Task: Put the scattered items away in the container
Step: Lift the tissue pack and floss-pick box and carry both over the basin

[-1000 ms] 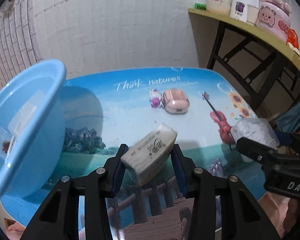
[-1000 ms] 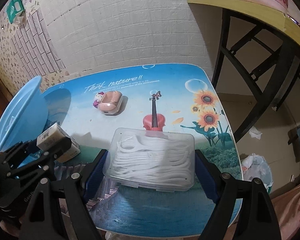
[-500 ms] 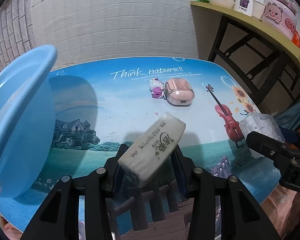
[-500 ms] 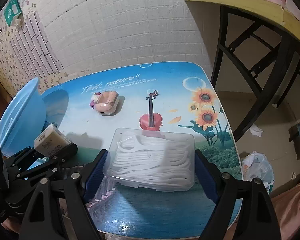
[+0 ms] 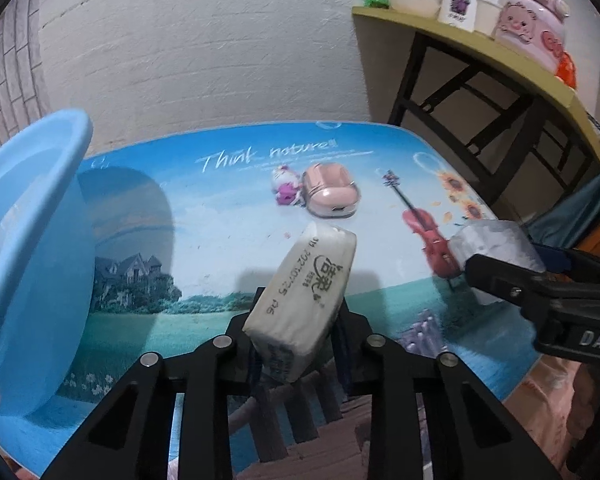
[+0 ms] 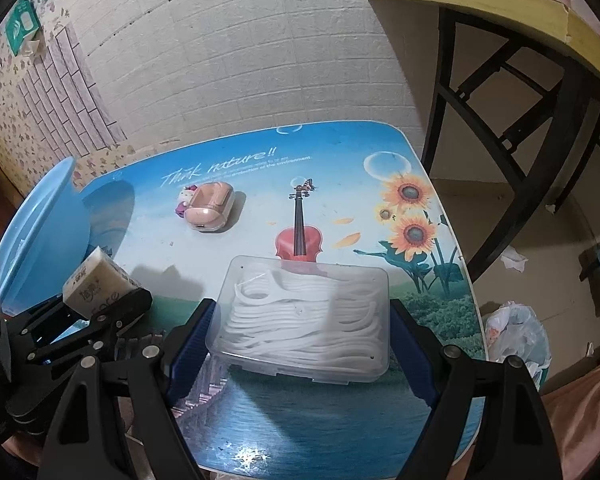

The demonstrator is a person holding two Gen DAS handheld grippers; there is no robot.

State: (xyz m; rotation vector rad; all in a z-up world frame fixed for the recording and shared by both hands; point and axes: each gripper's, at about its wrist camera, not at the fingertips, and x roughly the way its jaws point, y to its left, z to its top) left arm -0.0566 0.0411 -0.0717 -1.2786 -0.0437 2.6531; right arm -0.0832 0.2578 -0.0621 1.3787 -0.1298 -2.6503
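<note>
Clearly both tools are loaded and the carrying step is in hand. The left gripper (image 5: pixel 296 320) is clamped on a white tissue pack (image 5: pixel 304 300), which sits tilted between its jaws and held clear of the printed table (image 5: pixel 228 216). The right gripper (image 6: pixel 300 344) has its blue pads against the two short sides of a clear plastic box of floss picks (image 6: pixel 306 316); from the right wrist view the box appears lifted just off the tabletop, though I cannot tell for certain that its base is free.

The container, a light blue basin (image 5: pixel 28 248), stands at the left edge of the table, its rim close beside the left gripper. From here its inside is mostly hidden, so I cannot say what already lies in it.

Still out on the table, well apart from both grippers, a pink earbud case (image 5: pixel 330 196) lies with a small cat figurine (image 5: pixel 286 186) touching its left side.

Judging by this, the tidying is partway along. The next move likely calls for swinging the tissue pack leftward over the basin rim, high enough to clear it, then releasing; the floss box would follow. With both tools working near each other, the left should clear the basin before the right crosses over.
</note>
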